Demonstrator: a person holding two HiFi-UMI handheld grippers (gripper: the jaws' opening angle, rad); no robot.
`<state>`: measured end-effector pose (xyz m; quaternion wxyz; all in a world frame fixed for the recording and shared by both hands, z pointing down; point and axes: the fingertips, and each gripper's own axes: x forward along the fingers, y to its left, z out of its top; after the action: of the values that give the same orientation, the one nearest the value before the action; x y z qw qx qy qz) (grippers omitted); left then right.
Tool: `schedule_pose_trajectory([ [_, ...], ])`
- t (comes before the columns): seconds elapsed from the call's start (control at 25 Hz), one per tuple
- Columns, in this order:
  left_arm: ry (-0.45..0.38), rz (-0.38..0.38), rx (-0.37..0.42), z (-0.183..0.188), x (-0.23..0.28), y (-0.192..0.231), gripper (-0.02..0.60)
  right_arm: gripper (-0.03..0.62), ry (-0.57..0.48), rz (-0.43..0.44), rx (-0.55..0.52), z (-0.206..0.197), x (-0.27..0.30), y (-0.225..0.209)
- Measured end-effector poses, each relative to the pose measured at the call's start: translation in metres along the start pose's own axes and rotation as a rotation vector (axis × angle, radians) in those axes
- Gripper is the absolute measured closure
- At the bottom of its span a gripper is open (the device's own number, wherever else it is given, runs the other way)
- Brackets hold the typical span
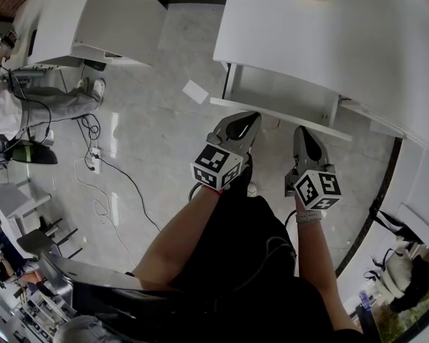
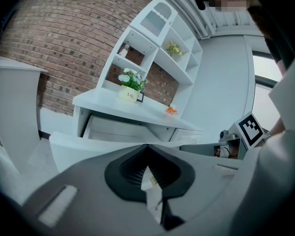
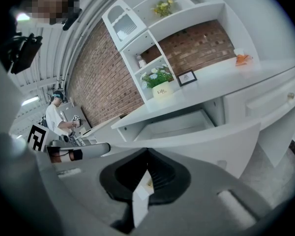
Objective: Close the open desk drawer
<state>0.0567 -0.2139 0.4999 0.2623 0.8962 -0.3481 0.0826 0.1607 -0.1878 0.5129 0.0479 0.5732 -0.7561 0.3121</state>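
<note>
At your far left in the head view, cables (image 1: 104, 184) are lying looped on the tiled floor, and a white slip of paper (image 1: 195, 91) is lying nearer the desk. You are holding the left gripper (image 1: 249, 118) with its jaws pressed together at the tips and gripping nothing; its own view is showing the same closed tips (image 2: 147, 147). Those tips are pointing at the front panel of the open drawer (image 1: 279, 95), just at its edge, though you cannot tell whether they are touching it. The drawer is sticking well out from under the white desk (image 1: 329, 34), its pale inside showing (image 2: 118, 129). A potted flower (image 2: 129, 93) is standing on the desktop above it. To the right, you are holding the right gripper (image 1: 301, 130) beside the left one, jaws likewise closed on nothing (image 3: 146, 152), tips pointing at the same drawer front (image 3: 211, 141).
</note>
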Motion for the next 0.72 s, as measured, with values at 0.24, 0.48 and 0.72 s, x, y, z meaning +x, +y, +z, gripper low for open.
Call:
schedule_pose_trajectory([
  [0.24, 0.001, -0.003, -0.005, 0.006, 0.007, 0.007, 0.58, 0.592, -0.004, -0.007, 0.005, 0.006, 0.01, -0.002],
  [0.48, 0.005, -0.007, -0.008, 0.011, 0.014, 0.011, 0.58, 0.591, -0.002, -0.01, 0.01, 0.012, 0.016, -0.006],
  [0.72, 0.003, -0.012, -0.013, 0.016, 0.019, 0.012, 0.58, 0.591, -0.006, -0.009, 0.016, 0.017, 0.02, -0.008],
])
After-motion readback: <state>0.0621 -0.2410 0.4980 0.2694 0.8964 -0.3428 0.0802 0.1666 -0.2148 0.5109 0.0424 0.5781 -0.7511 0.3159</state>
